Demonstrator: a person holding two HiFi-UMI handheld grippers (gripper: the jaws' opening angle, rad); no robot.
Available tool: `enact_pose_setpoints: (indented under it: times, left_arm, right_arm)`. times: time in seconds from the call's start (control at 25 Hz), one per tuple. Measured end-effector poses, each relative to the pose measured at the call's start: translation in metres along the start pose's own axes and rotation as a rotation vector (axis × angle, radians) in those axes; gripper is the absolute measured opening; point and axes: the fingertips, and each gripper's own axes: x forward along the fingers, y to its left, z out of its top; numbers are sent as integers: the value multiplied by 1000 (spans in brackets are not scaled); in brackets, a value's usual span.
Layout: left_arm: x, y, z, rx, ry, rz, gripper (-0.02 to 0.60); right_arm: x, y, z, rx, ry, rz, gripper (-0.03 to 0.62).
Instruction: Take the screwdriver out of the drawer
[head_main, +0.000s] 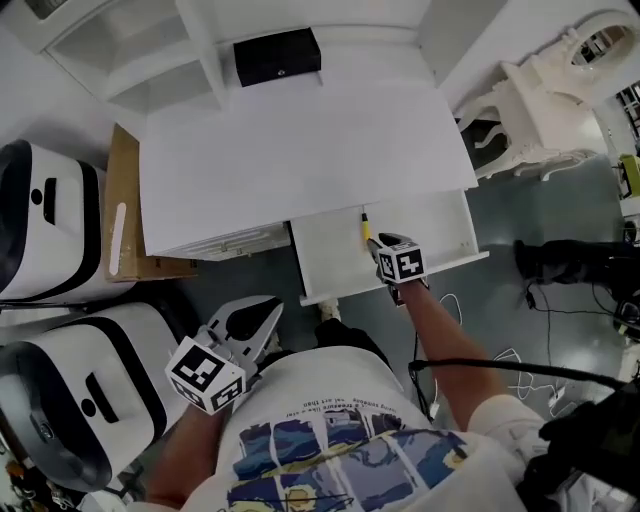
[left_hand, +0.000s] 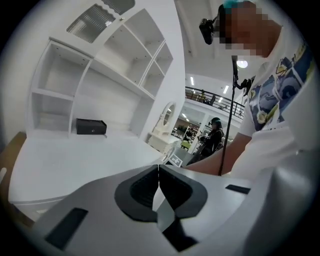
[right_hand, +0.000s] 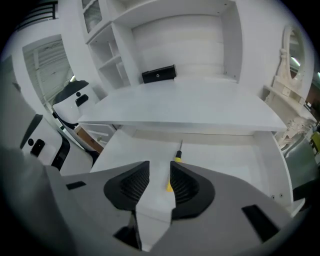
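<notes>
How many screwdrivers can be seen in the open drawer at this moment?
1. A yellow-handled screwdriver lies in the open drawer, just ahead of the right gripper, whose jaws stand apart. The drawer's rear is under the desk top, so more could be hidden there.

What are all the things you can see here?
desk: one, white, in the middle
drawer: one, white, open under the desk's front
screwdriver: one, yellow handle, dark shaft, lying in the drawer
box: one, black, back of the desk
shelves: one set, white, behind the desk
cardboard: one piece, brown, left of the desk
machines: two, white and black, far left
cables: several, white and black, floor at right
left gripper: one, grey, jaws together, empty, held low at left
right gripper: one, grey, jaws apart over the drawer, screwdriver not gripped
</notes>
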Motion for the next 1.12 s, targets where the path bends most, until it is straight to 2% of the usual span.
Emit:
enact_pose_setpoints:
  times: [0.24, 0.52, 0.84, 1.12]
  left_arm:
    - [30, 1, 18, -20, 0, 90, 14]
    - [36, 11, 21, -61, 22, 193, 14]
    - [39, 17, 25, -79, 30, 253, 14]
    - [36, 22, 25, -91, 28, 283, 14]
  right_arm:
    - [47, -26, -1, -39, 102, 33, 158]
    - [89, -36, -17, 1, 197, 53, 169]
    - [106, -38, -20, 9, 226, 56, 163]
    - [113, -41, -21, -21, 236, 15, 133]
